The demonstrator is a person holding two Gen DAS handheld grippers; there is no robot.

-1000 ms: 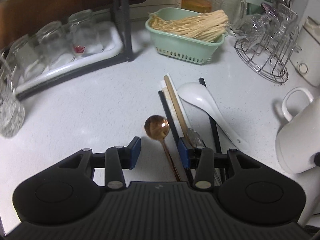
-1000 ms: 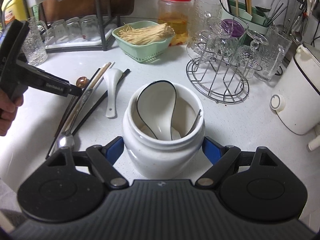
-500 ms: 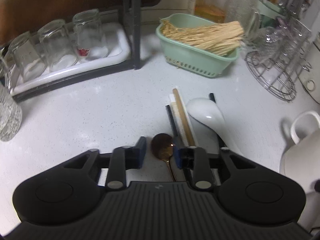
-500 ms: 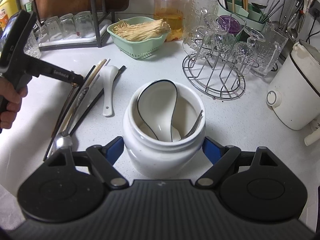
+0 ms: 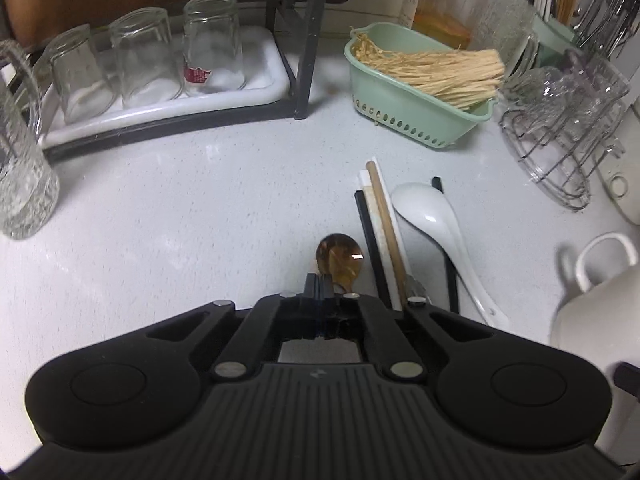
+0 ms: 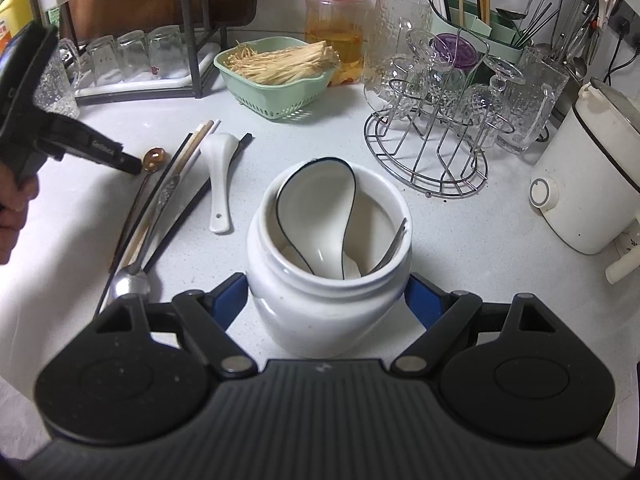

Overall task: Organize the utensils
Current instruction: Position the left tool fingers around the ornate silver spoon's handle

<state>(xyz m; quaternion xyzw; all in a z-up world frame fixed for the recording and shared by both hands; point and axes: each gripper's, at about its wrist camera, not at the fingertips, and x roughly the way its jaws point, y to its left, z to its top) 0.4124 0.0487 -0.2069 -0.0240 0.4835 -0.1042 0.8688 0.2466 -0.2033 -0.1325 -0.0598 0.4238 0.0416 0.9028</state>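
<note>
My left gripper (image 5: 320,286) is shut on the neck of a copper spoon (image 5: 340,258), just behind its bowl. The right wrist view shows the same gripper (image 6: 134,165) at the copper spoon (image 6: 154,158), held by a hand at the left edge. Beside it on the counter lie chopsticks (image 5: 384,216), a white ceramic spoon (image 5: 428,212) and a steel spoon (image 6: 130,284). My right gripper (image 6: 326,298) is shut on a white jar (image 6: 328,320), its blue pads pressing both sides. In the jar stand a black-rimmed ladle (image 6: 320,204) and a metal utensil (image 6: 394,246).
A green basket (image 5: 416,120) of dry noodles sits behind the utensils. A white tray (image 5: 160,108) of upturned glasses stands under a black rack at back left. A wire glass rack (image 6: 440,148), a red-lidded jar (image 6: 338,32) and a white cooker (image 6: 588,184) stand to the right.
My left gripper's jaws have come together from wide apart onto the copper spoon and it has drawn back a little. The right gripper and jar have stayed put.
</note>
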